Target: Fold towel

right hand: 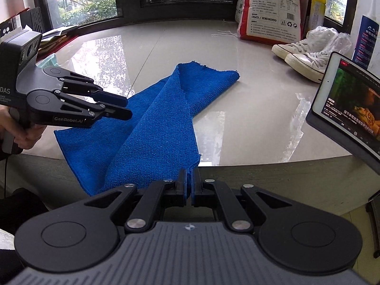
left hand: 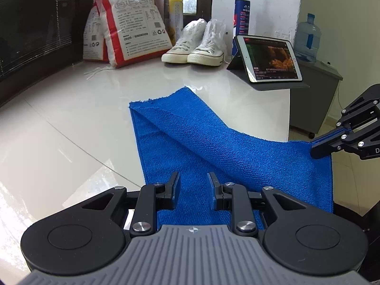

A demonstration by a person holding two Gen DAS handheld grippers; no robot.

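- On the glossy white table (right hand: 249, 109) a blue towel (right hand: 156, 128) lay partly doubled over, its far end flat on the top and its near end hanging past the table's front edge.
- Right gripper (right hand: 189, 182) had its jaws pressed together on the towel's near corner; the cloth rose from the table to that pinch.
- Left wrist view showed the same gripper (left hand: 319, 148) at the towel's right corner, fingers shut with blue cloth between them.
- Left gripper (left hand: 193, 191) stood narrowly parted over the towel's near part; the cloth lay behind the gap, and no pad was seen pressing it.
- Right wrist view showed that left gripper (right hand: 124, 106) from the side, left of the towel, its fingers a little apart with nothing between them, tips over the cloth's left edge. A hand (right hand: 22, 133) gripped its handle; only this view showed it.
- Beyond the towel, a pair of white sneakers (left hand: 194, 49) stood with a red-and-white sack (left hand: 133, 28) just left of them.
- Right of the towel's far end a tablet (left hand: 270, 58) leaned on its stand, screen lit.
- Only the left wrist view showed a water jug (left hand: 307, 38) and a grey cabinet (left hand: 313, 95) past the table's right end.
- Only the right wrist view showed a window with greenery (right hand: 85, 0) and stacked papers (right hand: 54, 39) far left of the towel.
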